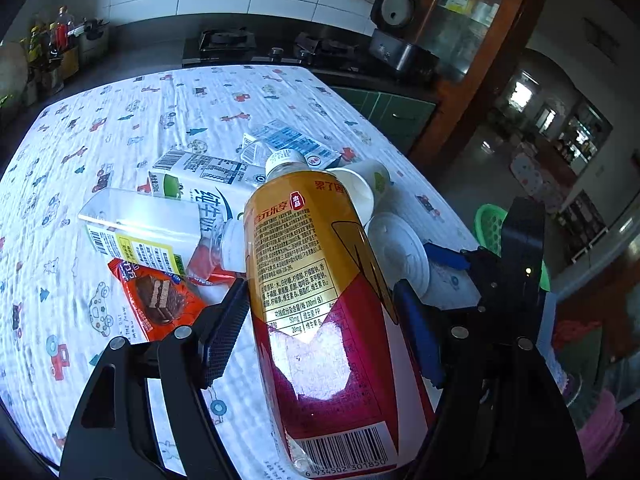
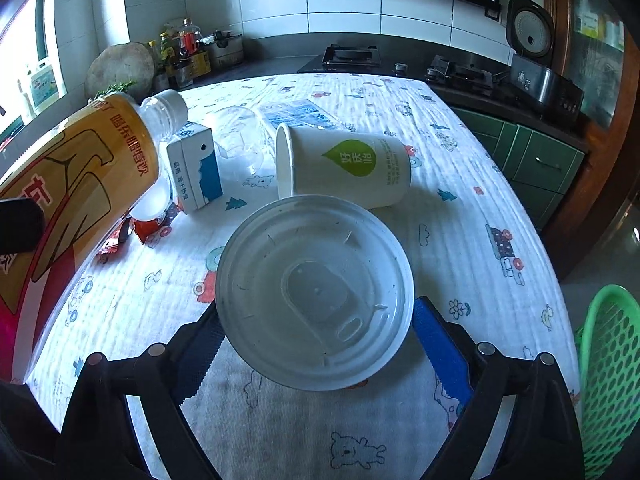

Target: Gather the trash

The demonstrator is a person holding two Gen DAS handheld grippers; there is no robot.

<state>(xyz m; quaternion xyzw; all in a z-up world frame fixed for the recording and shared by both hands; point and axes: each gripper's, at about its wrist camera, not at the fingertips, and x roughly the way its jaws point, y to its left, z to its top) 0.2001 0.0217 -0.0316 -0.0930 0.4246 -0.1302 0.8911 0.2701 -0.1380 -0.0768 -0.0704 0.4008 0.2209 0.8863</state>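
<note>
Left gripper [image 1: 320, 300] clamped on the yellow-and-red drink bottle [image 1: 316, 248], pads on both flanks, cap end aimed toward 11 o'clock and held clear of the litter on the table [image 2: 460, 240]. Right gripper [image 2: 316, 316] spread wide around the white plastic lid [image 2: 316, 280]: lid dead ahead at 12 o'clock, inner face up, rim reaching from the left finger to the blue right pad. Impossible to tell whether the pads already press on that rim or only flank it. No long axis to a round lid, so any line across it fit for the pinch, and already centred in the gap. Right hand by far the nearer, left one occupied. Paper cup [image 2: 344, 168] on its side just beyond the lid at 12 o'clock, mouth toward 9. Green basket [image 2: 612, 360] off the table edge at 4 o'clock of the right gripper, probably the drop point.
</note>
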